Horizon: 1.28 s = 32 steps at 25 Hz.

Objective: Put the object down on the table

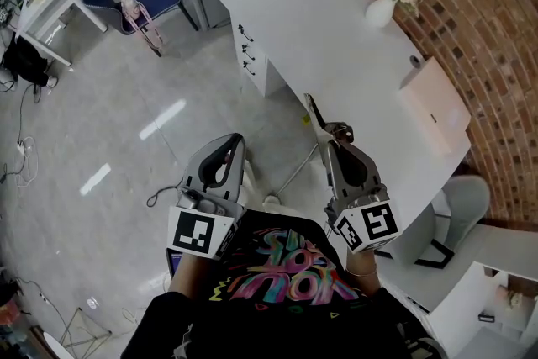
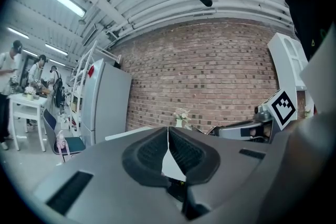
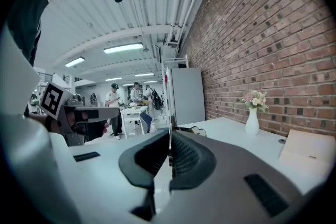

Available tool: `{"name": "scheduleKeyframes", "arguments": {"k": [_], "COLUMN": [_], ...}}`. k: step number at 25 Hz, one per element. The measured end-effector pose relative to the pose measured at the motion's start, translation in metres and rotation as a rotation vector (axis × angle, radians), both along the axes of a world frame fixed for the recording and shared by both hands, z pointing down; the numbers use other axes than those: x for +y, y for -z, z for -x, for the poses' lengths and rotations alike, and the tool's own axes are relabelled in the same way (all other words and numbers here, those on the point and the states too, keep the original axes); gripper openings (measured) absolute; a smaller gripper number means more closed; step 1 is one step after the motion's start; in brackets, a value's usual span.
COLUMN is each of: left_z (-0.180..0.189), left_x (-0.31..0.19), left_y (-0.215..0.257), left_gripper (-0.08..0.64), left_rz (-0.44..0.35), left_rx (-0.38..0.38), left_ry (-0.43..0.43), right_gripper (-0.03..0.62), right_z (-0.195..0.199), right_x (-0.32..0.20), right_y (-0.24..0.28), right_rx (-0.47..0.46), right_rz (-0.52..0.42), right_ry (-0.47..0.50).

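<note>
My right gripper is shut on a thin, dark, flat object that sticks out past the fingertips. In the right gripper view the object shows only edge-on, with a bit of metal loop beside it. The gripper hangs at the near edge of the long white table, and the object reaches over the tabletop. My left gripper is held over the floor to the left of the table. Its pads meet at the tips with nothing between them.
On the table stand a white vase of flowers at the far end and a flat white box by the brick wall. White drawers sit under the table's left side. A white chair stands at the right. A cable lies on the floor.
</note>
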<state>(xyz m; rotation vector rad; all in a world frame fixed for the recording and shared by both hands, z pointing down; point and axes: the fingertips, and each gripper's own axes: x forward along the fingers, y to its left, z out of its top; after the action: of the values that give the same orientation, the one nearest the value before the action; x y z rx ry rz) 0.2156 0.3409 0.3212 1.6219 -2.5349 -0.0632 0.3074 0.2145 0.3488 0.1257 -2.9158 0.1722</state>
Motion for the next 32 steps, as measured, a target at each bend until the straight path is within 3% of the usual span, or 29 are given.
{"name": "scheduleKeyframes", "arguments": {"k": [3,6,10,14,17,24,32], "left_z": [0.036,0.078,0.140,0.194,0.226,0.271,0.303], "left_x": [-0.011,-0.026,-0.037,-0.053,-0.064,-0.079,-0.087], "left_y": [0.001,0.011,0.010,0.020,0.016,0.001,-0.015], "left_gripper": [0.028,0.028,0.028,0.028,0.028,0.028,0.028], "left_rz": [0.007,-0.039,0.009,-0.042,-0.031,-0.013,0.003], "left_rx": [-0.010,-0.040,-0.024,-0.033,-0.037,-0.026,0.035], "left_ry": [-0.016,-0.054,-0.084,-0.126,-0.171,-0.260,-0.250], "right_gripper": [0.020,0.020,0.020,0.020,0.020,0.020,0.020], "right_z": [0.034,0.071,0.127,0.174,0.199,0.230,0.252], "right_x": [-0.012,-0.024,-0.037,-0.046,-0.050,-0.059,-0.078], "right_y": [0.003,0.004,0.011,0.019,0.014,-0.002,-0.010], "right_rx": [-0.009,-0.004,-0.004,-0.018,-0.014,0.000,0.052], "right_rz": [-0.012,-0.023,-0.035,-0.045,-0.032,-0.002,-0.002], "right_ry": [-0.009,-0.032,-0.074,-0.111,-0.154,-0.269,-0.301]}}
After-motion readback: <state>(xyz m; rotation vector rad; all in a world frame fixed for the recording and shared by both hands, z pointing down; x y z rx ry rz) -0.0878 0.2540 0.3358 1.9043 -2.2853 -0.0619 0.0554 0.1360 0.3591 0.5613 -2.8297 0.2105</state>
